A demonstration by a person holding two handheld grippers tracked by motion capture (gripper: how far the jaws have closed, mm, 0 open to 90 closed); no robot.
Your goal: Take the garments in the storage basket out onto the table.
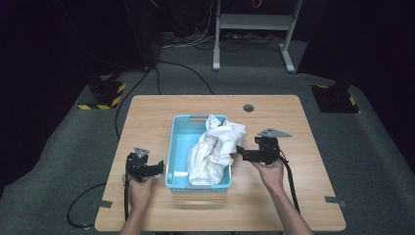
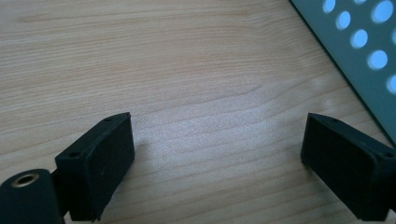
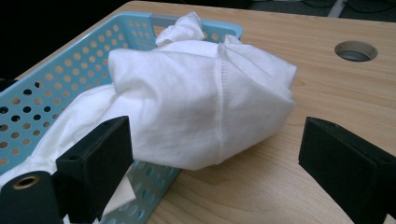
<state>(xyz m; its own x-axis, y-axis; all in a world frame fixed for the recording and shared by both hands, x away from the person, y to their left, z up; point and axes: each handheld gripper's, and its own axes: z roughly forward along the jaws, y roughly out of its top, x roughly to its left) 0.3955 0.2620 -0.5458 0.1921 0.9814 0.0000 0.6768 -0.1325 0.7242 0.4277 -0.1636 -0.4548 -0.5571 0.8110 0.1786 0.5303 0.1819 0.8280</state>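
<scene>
A light blue perforated basket (image 1: 179, 142) sits in the middle of the wooden table (image 1: 147, 112). A crumpled white cloth (image 1: 213, 147) fills its right half and hangs over the right rim (image 3: 201, 107). My right gripper (image 1: 240, 152) is open just right of the basket, its jaws facing the overhanging cloth with nothing between them (image 3: 215, 158). My left gripper (image 1: 159, 169) rests low at the basket's left side, open over bare wood (image 2: 217, 154), with the basket wall (image 2: 364, 51) at the upper right.
A round cable hole (image 1: 248, 107) is in the table's far right part. Cables trail from both grippers toward the near edge. Bare wood lies left and right of the basket. A white stand (image 1: 254, 22) is on the floor beyond.
</scene>
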